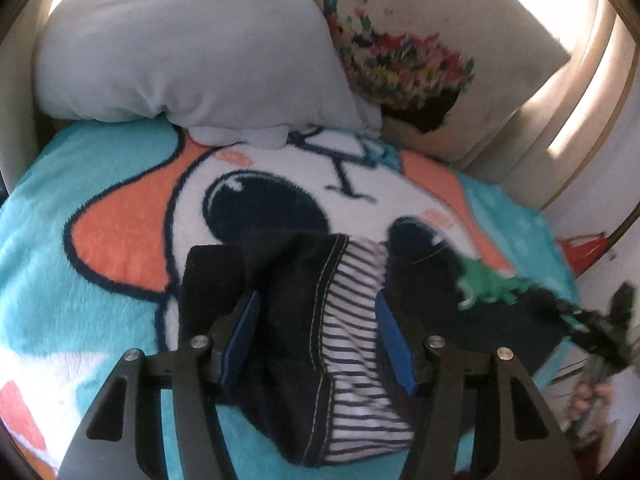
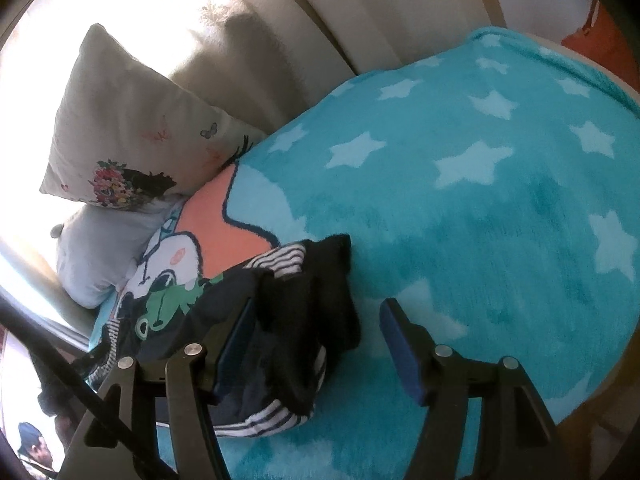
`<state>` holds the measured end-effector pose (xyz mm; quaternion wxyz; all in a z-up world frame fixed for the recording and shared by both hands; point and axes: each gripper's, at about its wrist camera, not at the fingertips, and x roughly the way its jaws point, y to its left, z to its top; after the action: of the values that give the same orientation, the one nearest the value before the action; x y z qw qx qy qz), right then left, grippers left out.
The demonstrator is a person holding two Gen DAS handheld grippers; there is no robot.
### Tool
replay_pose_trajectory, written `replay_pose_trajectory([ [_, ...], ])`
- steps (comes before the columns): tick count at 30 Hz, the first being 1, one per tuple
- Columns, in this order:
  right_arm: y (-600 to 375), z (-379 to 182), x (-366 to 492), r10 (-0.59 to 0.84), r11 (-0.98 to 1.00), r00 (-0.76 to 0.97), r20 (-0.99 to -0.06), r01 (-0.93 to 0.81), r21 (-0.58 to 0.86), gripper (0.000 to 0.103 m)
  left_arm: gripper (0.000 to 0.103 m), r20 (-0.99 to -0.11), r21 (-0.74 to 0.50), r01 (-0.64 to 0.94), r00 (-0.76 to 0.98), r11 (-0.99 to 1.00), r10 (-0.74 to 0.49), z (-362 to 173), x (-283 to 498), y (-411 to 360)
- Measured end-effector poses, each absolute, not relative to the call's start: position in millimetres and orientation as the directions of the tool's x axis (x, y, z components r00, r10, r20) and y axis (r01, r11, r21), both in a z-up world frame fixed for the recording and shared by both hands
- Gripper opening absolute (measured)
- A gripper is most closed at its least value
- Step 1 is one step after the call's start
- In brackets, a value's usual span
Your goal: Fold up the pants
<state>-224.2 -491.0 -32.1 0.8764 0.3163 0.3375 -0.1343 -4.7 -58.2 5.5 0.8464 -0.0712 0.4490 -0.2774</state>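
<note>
The pants (image 1: 296, 312) are small, dark, with a striped lining and a green frog patch (image 1: 488, 284). They lie bunched on a turquoise cartoon blanket (image 1: 80, 240). My left gripper (image 1: 316, 328) is open, its blue pads on either side of the striped waistband, just above the cloth. In the right wrist view the pants (image 2: 288, 320) lie bunched at the lower left. My right gripper (image 2: 316, 332) is open, with one edge of the pants between its fingers. The right gripper also shows blurred at the right edge of the left wrist view (image 1: 600, 336).
A pale grey pillow (image 1: 192, 48) and a floral cushion (image 1: 400, 48) lean on the beige headboard (image 2: 280, 40) behind the pants. Star-patterned blanket (image 2: 500, 200) spreads to the right. The bed edge runs along the lower right.
</note>
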Motion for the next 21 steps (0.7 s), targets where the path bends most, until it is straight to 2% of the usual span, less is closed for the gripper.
replay_pose_trajectory([
  [2,-491.1,-27.8,-221.2,-0.024,0.765,0.745,-0.667,0.443,0.467,0.072,0.059,-0.692,-0.401,0.397,0.460,0.826,-0.557,16.8,-6.9,-44.0],
  [4,-491.1,-23.8,-219.1,-0.037,0.767,0.749,-0.661,0.446,0.462,0.074,0.066,-0.670,-0.425,0.375,0.482,0.824,-0.565,24.3,-8.2,-30.2],
  [8,-489.6,-23.2,-216.2,-0.048,0.766,0.745,-0.665,0.455,0.454,0.074,0.071,-0.625,-0.518,0.306,0.502,0.799,-0.598,26.5,-8.1,3.4],
  [14,-484.1,-27.2,-207.5,-0.025,0.777,0.734,-0.679,0.442,0.449,0.075,0.074,-0.613,-0.570,0.212,0.534,0.794,-0.583,25.0,-3.0,39.2],
  [16,-483.2,-23.2,-206.0,-0.024,0.792,0.735,-0.678,0.428,0.436,0.075,0.084,-0.590,-0.588,0.227,0.537,0.776,-0.603,24.3,-1.6,43.4],
  [19,-484.2,-17.1,-204.0,-0.037,0.815,0.727,-0.686,0.419,0.400,0.078,0.085,-0.621,-0.568,0.209,0.527,0.796,-0.580,16.4,8.8,42.4],
  [21,-487.6,-15.9,-202.1,-0.051,0.821,0.715,-0.698,0.428,0.379,0.078,0.085,-0.607,-0.609,0.220,0.489,0.762,-0.626,11.0,19.3,36.5],
])
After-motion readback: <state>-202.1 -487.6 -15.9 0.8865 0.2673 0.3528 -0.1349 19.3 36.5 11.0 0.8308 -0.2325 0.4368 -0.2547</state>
